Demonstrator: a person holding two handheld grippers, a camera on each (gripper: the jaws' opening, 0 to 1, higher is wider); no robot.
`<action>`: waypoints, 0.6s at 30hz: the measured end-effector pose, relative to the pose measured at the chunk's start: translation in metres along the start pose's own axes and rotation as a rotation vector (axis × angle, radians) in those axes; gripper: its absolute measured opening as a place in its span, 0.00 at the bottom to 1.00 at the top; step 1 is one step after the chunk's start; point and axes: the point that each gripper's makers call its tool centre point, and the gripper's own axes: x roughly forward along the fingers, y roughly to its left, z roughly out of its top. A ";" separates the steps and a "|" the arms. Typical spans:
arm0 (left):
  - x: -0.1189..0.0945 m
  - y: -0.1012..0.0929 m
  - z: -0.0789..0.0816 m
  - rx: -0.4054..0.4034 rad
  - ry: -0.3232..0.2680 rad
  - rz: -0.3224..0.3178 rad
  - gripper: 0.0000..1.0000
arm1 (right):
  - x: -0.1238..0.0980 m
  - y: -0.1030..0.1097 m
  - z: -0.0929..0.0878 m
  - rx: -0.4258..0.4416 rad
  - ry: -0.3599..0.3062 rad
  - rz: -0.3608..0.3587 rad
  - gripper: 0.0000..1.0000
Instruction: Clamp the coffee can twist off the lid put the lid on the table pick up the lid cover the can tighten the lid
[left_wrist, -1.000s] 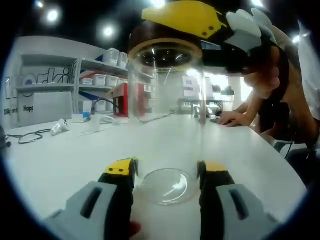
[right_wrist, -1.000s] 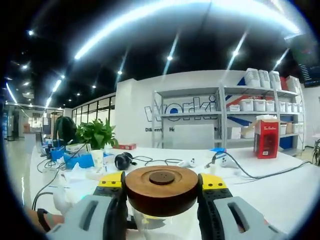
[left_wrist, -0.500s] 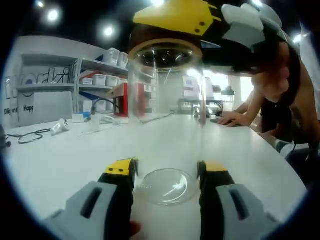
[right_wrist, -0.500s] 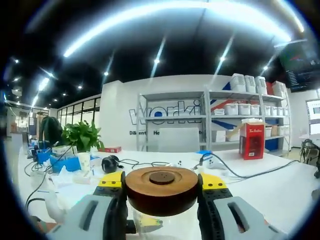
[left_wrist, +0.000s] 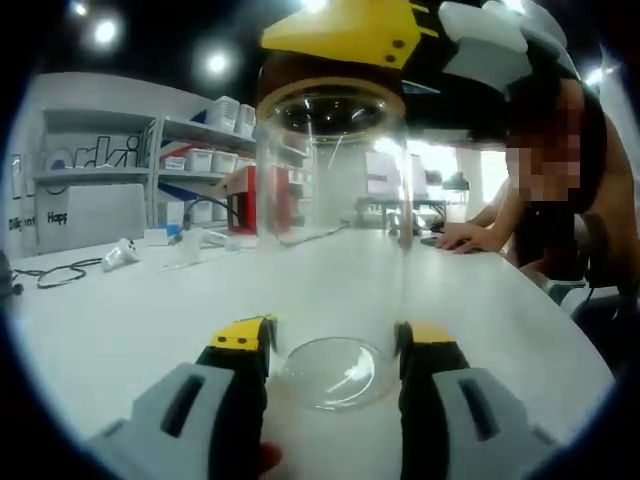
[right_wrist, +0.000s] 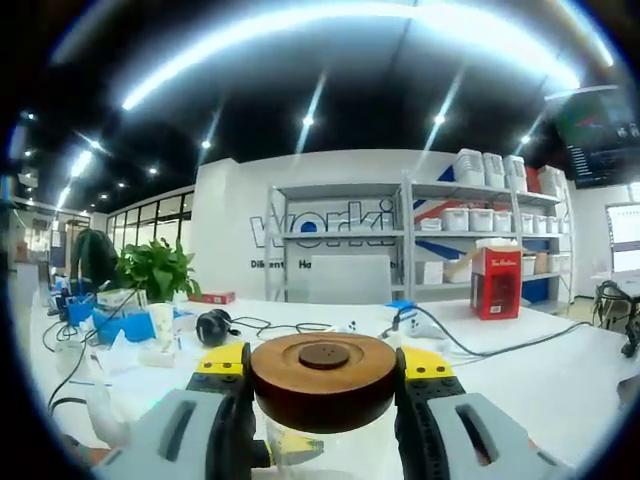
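Note:
A clear glass coffee can (left_wrist: 332, 240) stands upright on the white table (left_wrist: 130, 320). My left gripper (left_wrist: 332, 345) is shut on the can's base, yellow-tipped jaws on either side. At the can's mouth sits a round brown wooden lid (right_wrist: 323, 380), seen from the side as the lid (left_wrist: 330, 85) in the left gripper view. My right gripper (right_wrist: 323, 368) is shut on that lid, and this right gripper (left_wrist: 400, 40) reaches in from the upper right in the left gripper view. Below the lid, the can (right_wrist: 320, 455) shows through.
Shelves (right_wrist: 440, 240) with white bins and a red box (right_wrist: 497, 283) line the far wall. Cables, headphones (right_wrist: 212, 327), a plant (right_wrist: 155, 275) and small items lie on the table's far side. A person (left_wrist: 560, 200) holds the right gripper, and a hand (left_wrist: 465, 237) rests on the table behind.
The right gripper view has swung slightly sideways with the lid still held, as in a small twist. The can and my left gripper have stayed put.

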 end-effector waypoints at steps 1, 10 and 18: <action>0.000 0.000 0.000 0.000 0.000 0.000 0.42 | 0.000 0.000 0.000 0.002 0.000 0.001 0.51; 0.000 0.000 0.000 0.002 -0.002 -0.003 0.42 | -0.001 0.004 0.004 0.026 -0.015 0.077 0.56; 0.000 0.000 0.000 0.001 -0.002 -0.004 0.42 | -0.011 0.012 0.022 0.035 -0.062 0.235 0.65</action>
